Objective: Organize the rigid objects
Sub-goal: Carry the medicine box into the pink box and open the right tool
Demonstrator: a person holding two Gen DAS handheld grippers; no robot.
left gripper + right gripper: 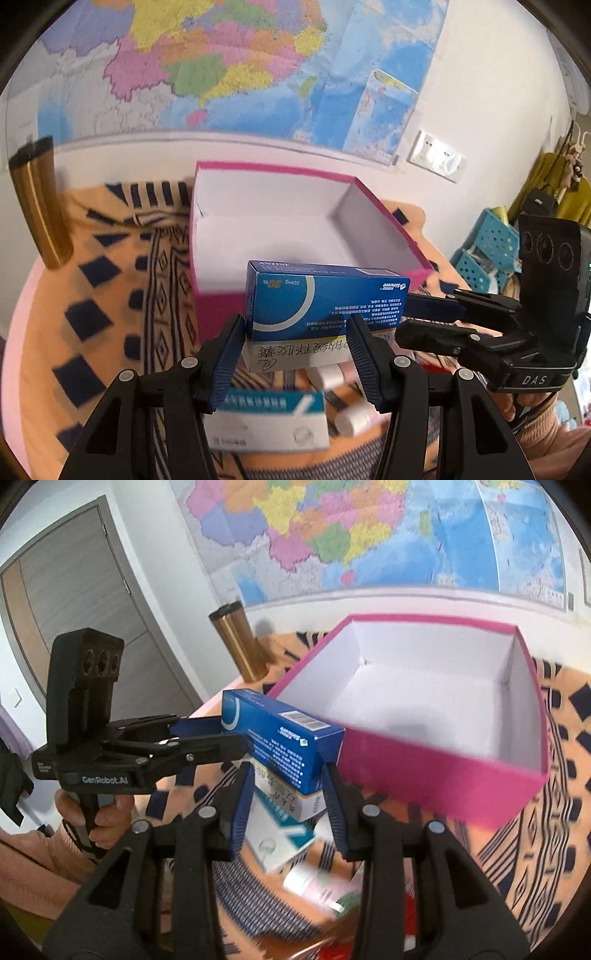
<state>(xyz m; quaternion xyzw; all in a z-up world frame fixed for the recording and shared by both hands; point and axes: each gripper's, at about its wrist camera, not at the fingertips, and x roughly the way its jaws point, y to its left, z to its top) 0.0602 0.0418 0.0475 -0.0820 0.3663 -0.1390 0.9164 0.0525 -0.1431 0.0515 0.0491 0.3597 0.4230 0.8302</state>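
Above the patterned table [110, 295], both grippers are carrying a stack of two medicine cartons toward the pink box [221, 306]: left gripper [295, 354] fingers clamping the white carton [295, 356], right gripper [286, 797] fingers clamping the blue carton [325, 299]. Its long axis is lying level, crosswise before the box. Next, I judge, comes lifting over the rim.

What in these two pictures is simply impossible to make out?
- Left wrist view: small print on the blue box is too small and upside down.
- Left wrist view: the white box beneath is mostly hidden by the blue one.
- Right wrist view: items on the cloth under the right gripper are blurred.
- Both views: the pink box hides the cloth behind it.
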